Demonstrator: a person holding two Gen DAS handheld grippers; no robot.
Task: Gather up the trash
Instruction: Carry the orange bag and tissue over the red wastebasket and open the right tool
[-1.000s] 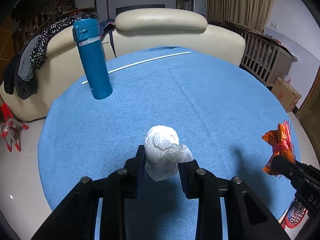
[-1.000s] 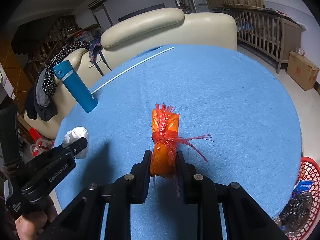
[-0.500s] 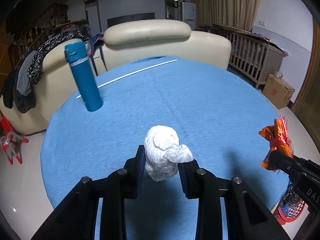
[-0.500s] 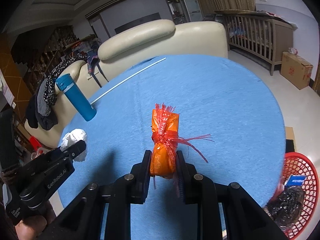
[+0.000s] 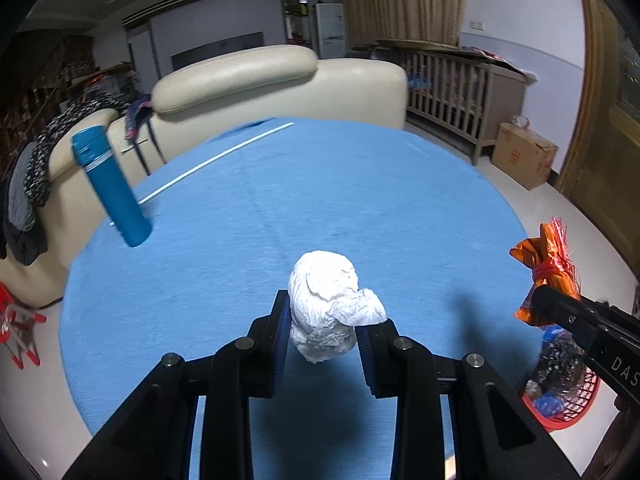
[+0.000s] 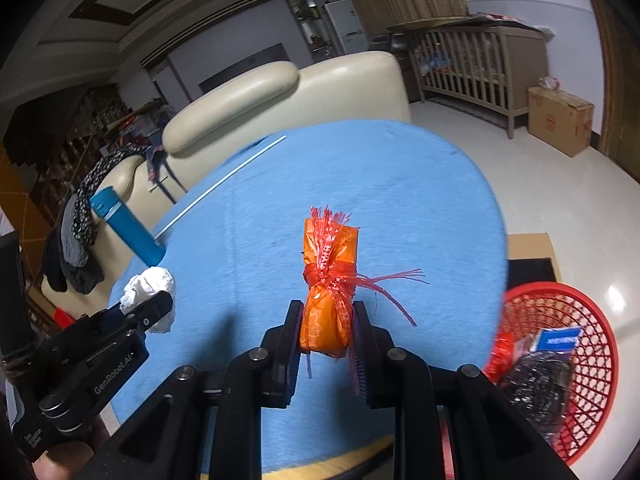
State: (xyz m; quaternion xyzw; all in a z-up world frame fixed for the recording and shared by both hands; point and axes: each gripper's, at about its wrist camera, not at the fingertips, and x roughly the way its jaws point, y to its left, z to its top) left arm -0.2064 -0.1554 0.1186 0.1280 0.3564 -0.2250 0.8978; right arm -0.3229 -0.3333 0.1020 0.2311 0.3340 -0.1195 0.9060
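While the blue tabletop is crossed toward the red basket on the floor, a miss past its rim is risked. A paper wad is clamped in the left tool, an orange wrapper in the right tool; early release could scatter either.

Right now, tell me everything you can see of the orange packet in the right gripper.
The orange packet is a glossy, plastic-looking wrapper, crumpled and bundled, tied round its middle with red shredded plastic strips whose loose ends fan out above and to the side. It stands roughly upright, clamped low down between the black fingers of the right gripper, held in the air over the near part of the blue table. Only the gripper touches it. The left wrist view shows it near the table's edge, above the red basket.
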